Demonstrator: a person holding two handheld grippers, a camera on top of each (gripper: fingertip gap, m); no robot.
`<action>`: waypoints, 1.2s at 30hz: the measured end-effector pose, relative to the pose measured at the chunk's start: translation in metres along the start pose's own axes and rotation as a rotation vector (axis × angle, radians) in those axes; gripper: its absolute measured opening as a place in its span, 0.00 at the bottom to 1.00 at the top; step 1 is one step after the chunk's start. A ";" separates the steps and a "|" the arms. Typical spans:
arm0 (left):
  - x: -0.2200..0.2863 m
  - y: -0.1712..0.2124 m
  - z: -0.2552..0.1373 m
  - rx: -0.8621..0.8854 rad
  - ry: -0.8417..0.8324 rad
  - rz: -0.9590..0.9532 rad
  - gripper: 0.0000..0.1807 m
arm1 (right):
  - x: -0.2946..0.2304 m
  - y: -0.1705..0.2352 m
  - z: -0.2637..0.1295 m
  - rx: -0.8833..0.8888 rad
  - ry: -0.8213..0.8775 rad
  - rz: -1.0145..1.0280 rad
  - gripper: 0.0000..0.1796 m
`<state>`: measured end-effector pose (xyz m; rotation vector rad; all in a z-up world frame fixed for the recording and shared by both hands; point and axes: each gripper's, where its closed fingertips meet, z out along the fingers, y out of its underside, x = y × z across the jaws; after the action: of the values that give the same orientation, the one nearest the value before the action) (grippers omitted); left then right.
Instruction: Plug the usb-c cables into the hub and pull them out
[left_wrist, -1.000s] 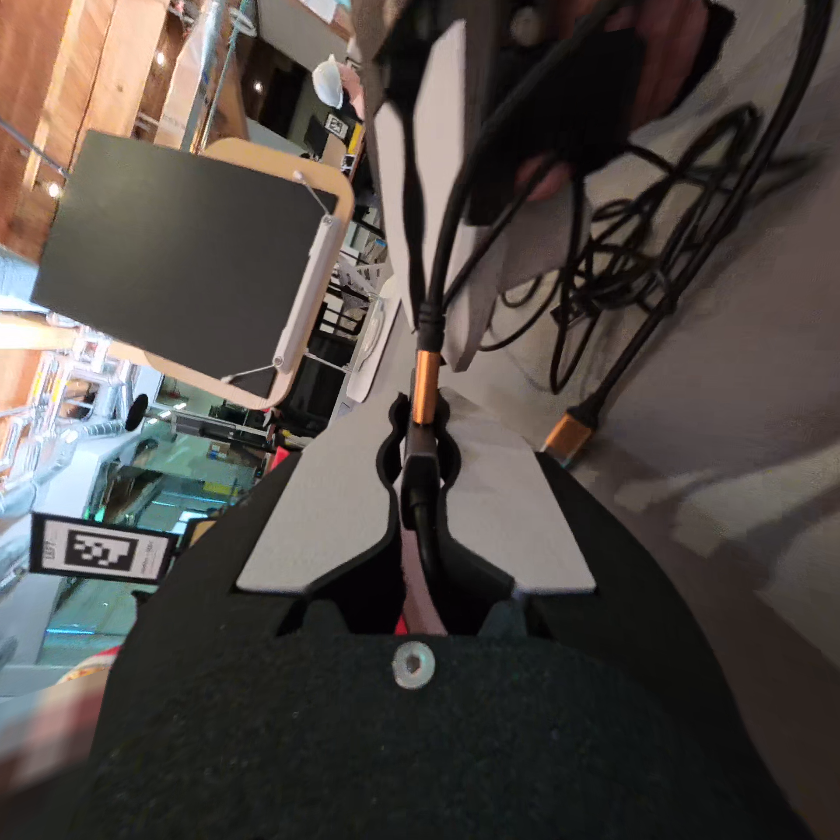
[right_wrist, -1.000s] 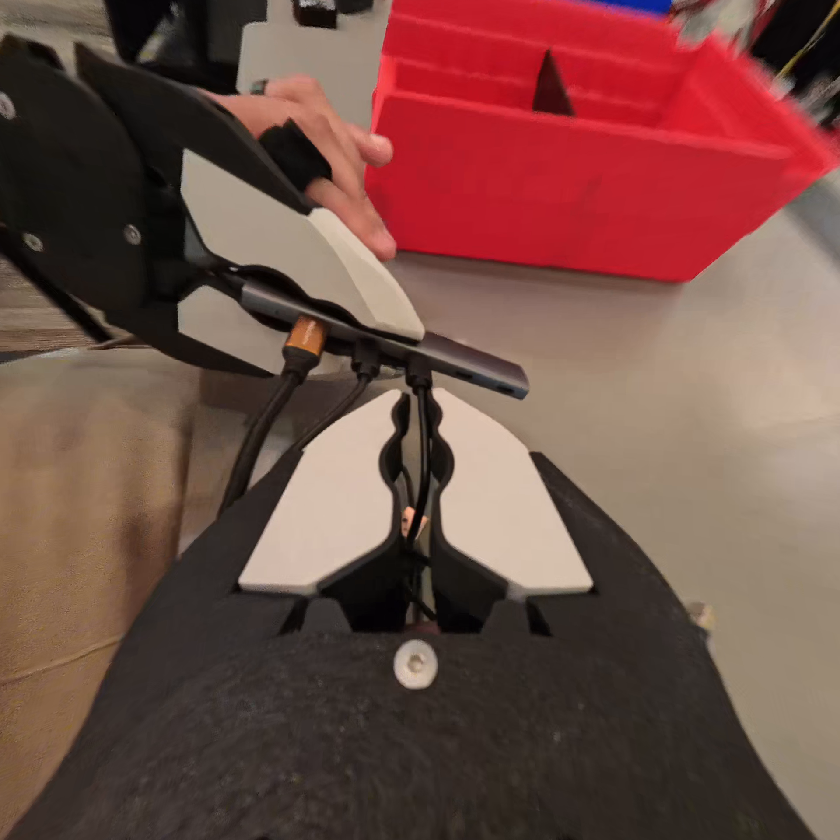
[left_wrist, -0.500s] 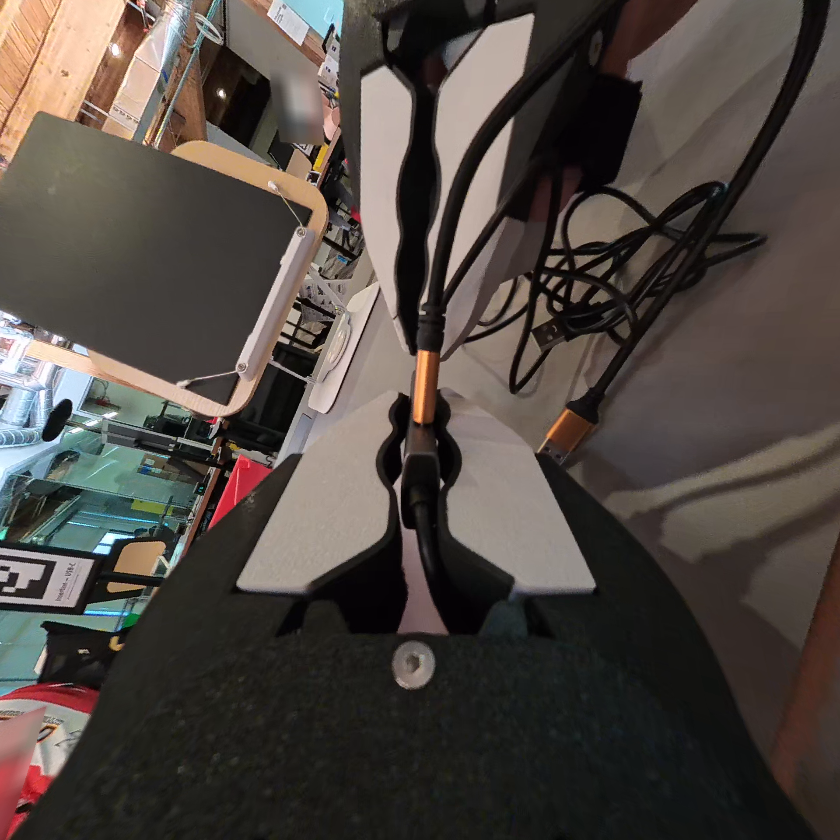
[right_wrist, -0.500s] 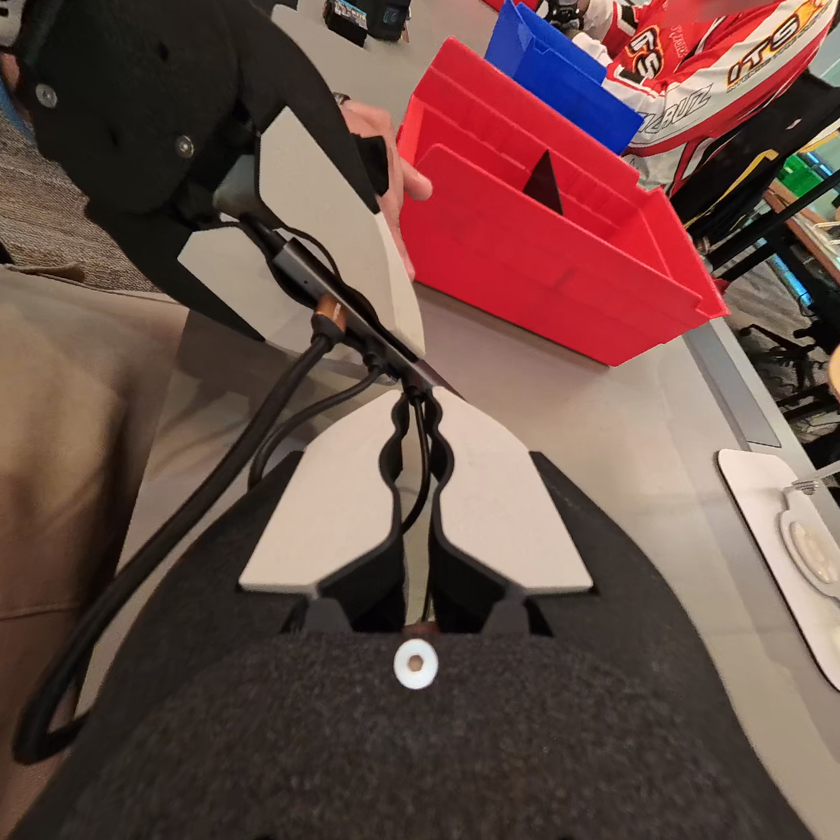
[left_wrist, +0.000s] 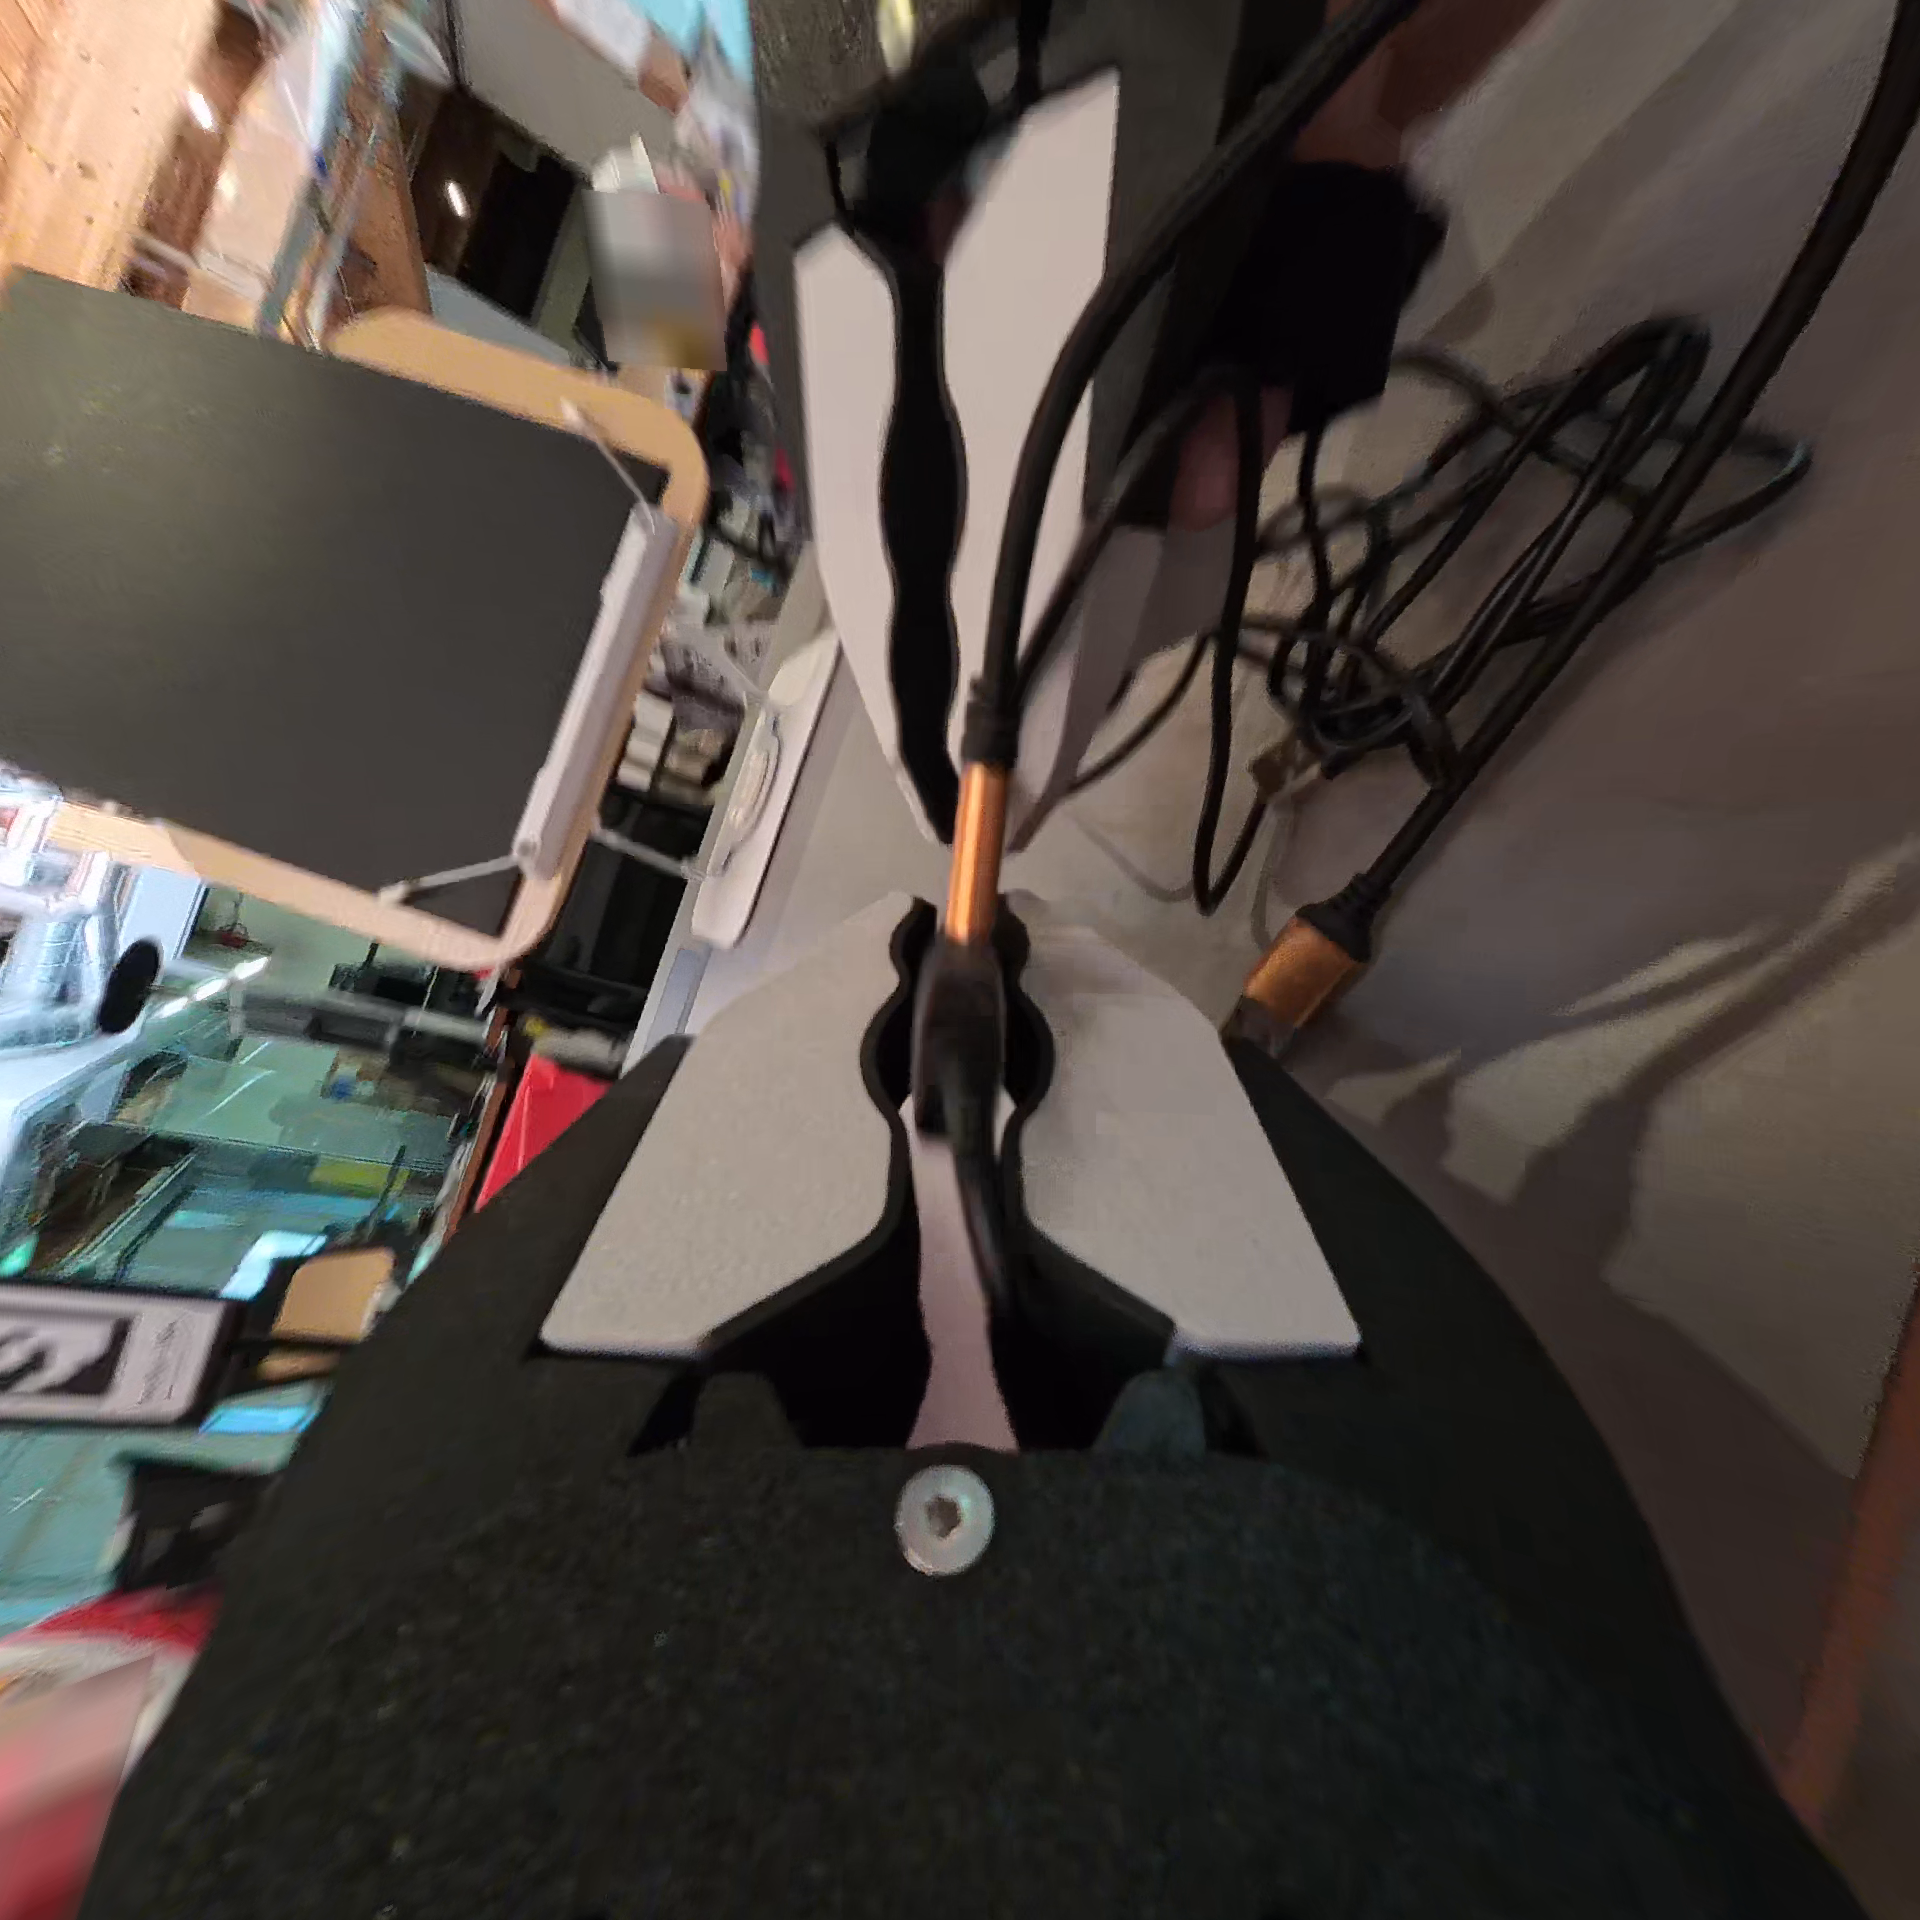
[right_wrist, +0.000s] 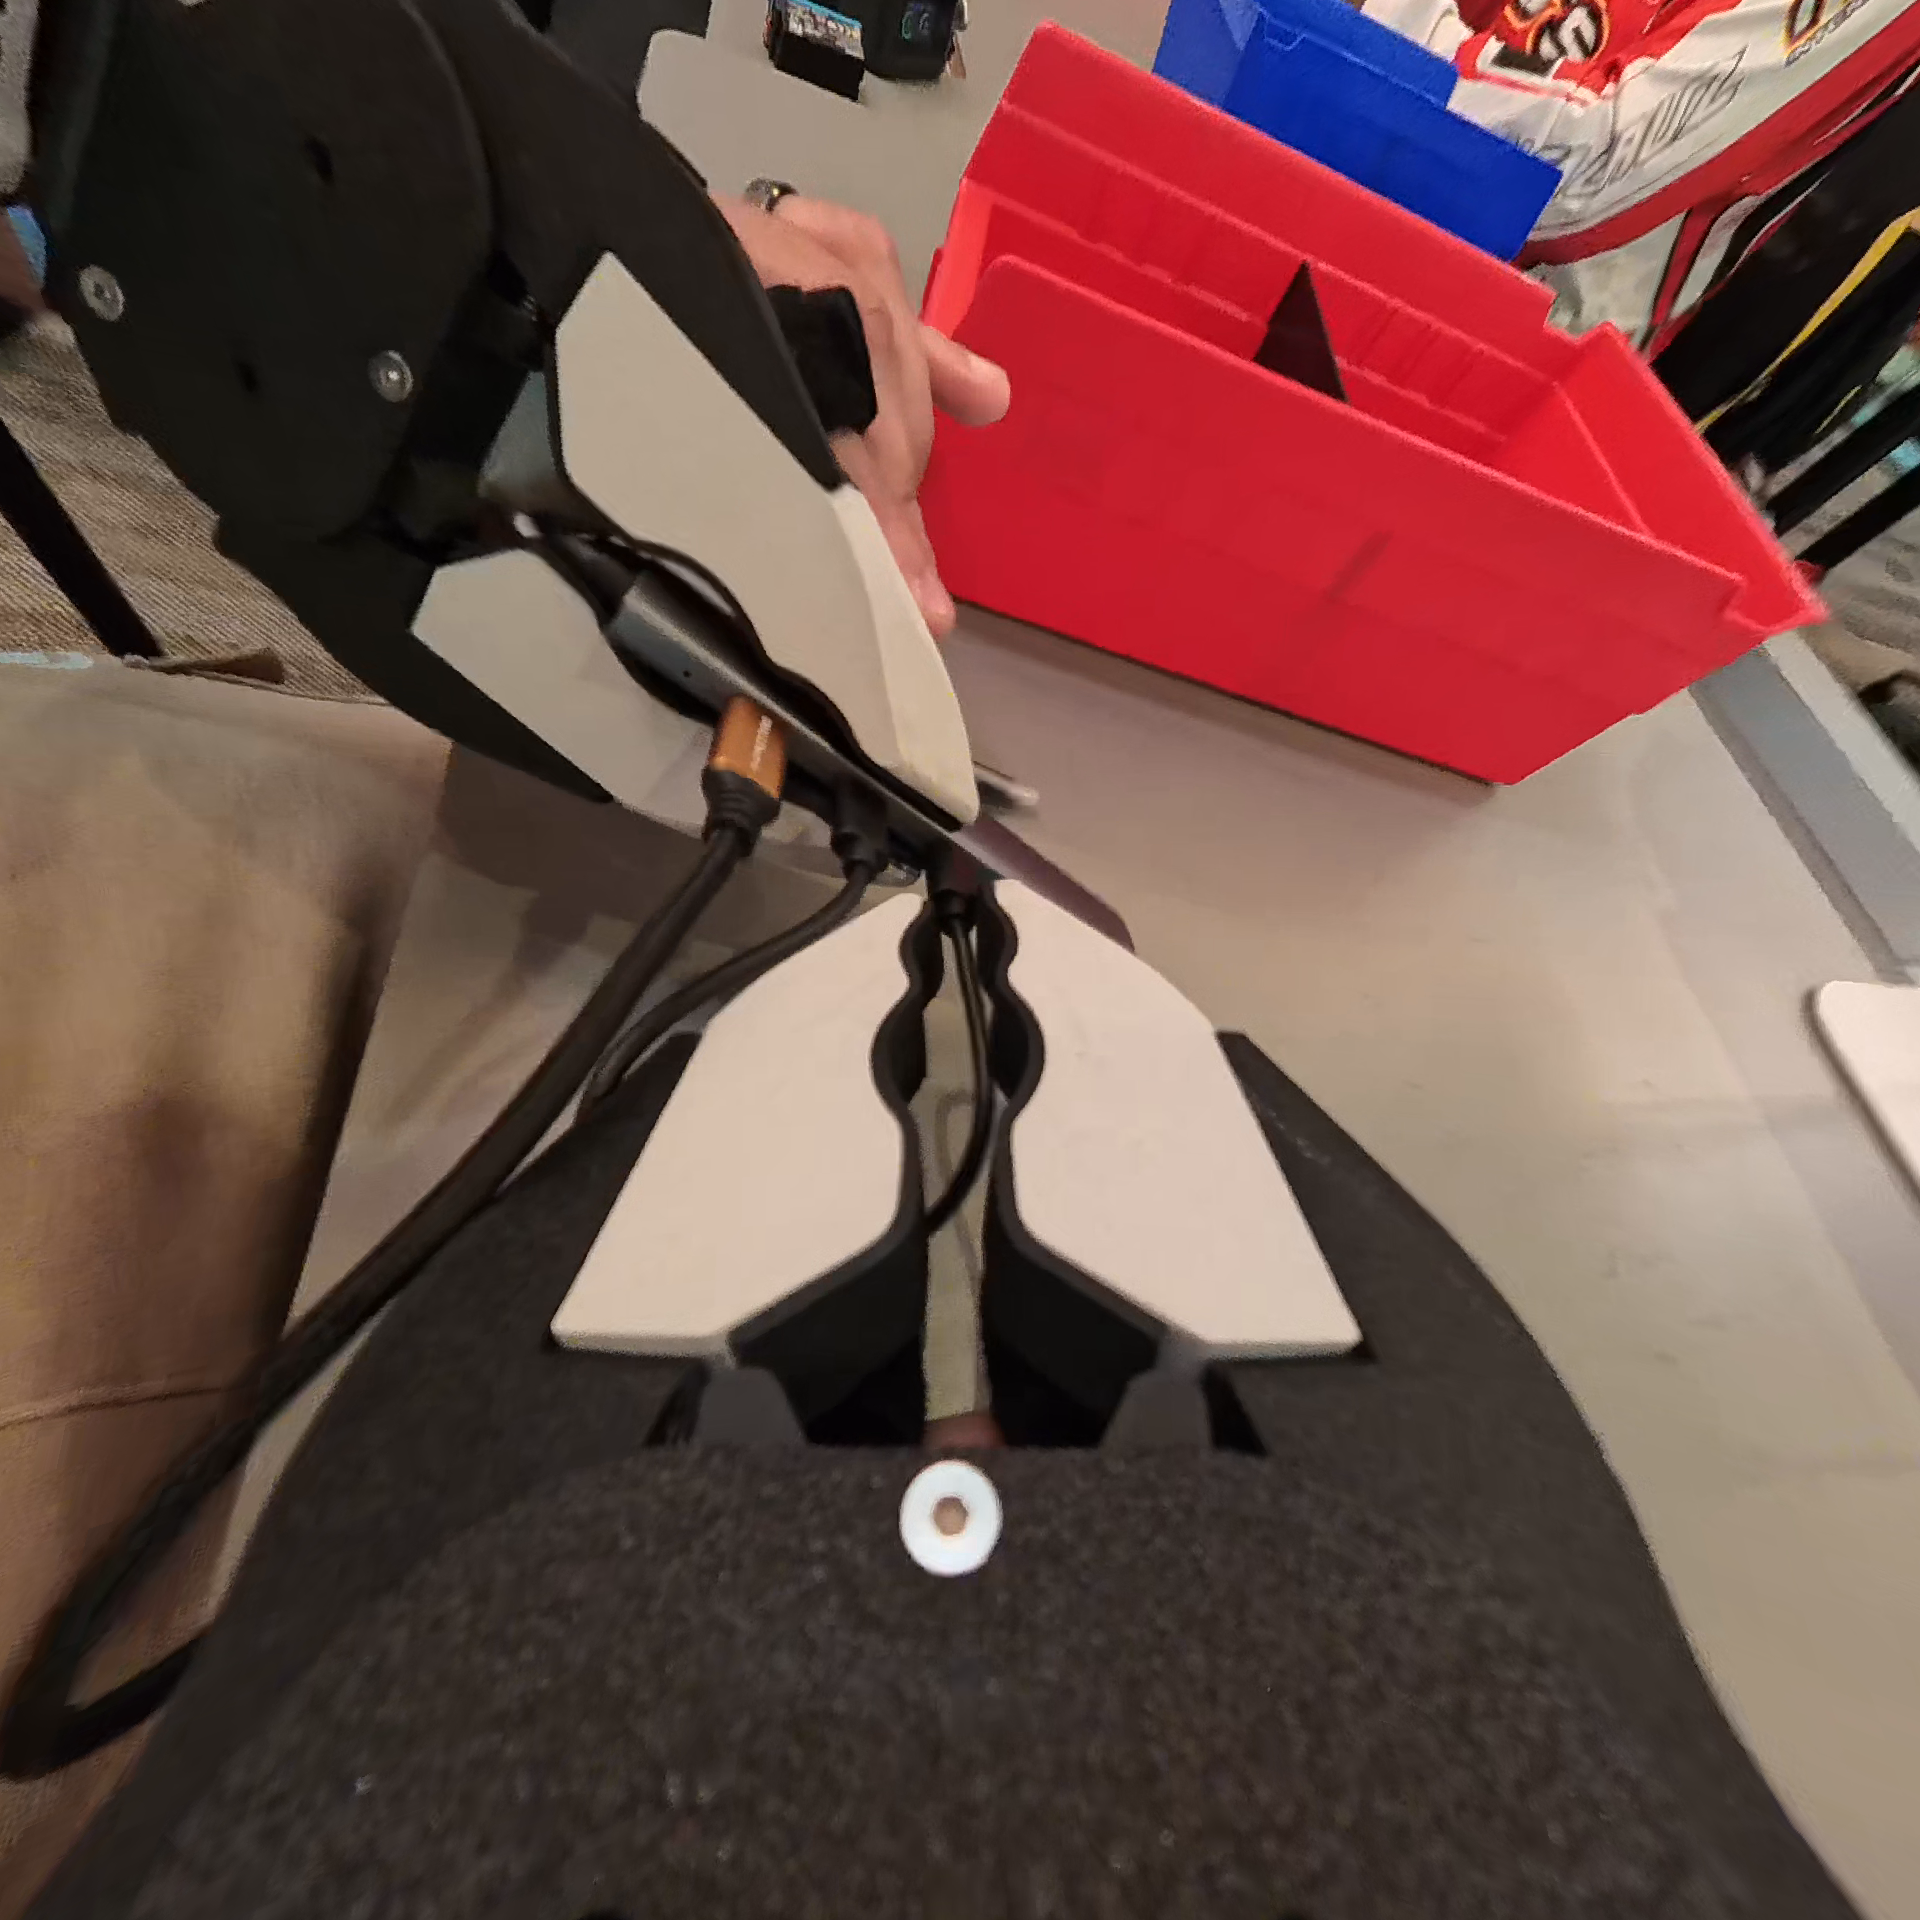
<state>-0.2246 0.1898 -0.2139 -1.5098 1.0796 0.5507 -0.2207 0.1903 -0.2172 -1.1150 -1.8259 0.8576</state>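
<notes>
The left gripper (left_wrist: 961, 935) is clamped on the grey hub (right_wrist: 675, 644), held above the table (right_wrist: 1455, 987); three cables hang plugged in. The right gripper (right_wrist: 961, 914) pinches the thin black cable (right_wrist: 971, 1039) just below its plug.

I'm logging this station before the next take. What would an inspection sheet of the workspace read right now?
Surface: bare grey tabletop.
Job's things: slim grey metal hub, three plugs seated.
Clutter: red plastic bin, blue plastic bin behind it.
Grippers: left gripper shut on the hub; right gripper fingers closed around the thin black cable.
Cables: thick black cable with orange plug; loose tangle of black cables on the table.
Surroundings: black panel with wooden rim.
</notes>
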 end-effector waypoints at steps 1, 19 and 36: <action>-0.003 -0.007 -0.002 0.050 0.003 -0.051 0.05 | 0.001 -0.002 -0.002 0.016 -0.017 0.037 0.03; 0.014 -0.016 -0.013 0.194 0.233 -0.414 0.05 | -0.019 -0.003 -0.016 0.032 -0.243 0.171 0.03; -0.007 -0.042 -0.029 0.466 0.437 -0.826 0.05 | -0.031 -0.014 -0.016 0.153 -0.415 0.357 0.02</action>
<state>-0.1985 0.1622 -0.1798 -1.5129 0.7217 -0.5873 -0.2030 0.1588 -0.2071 -1.2517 -1.8704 1.5053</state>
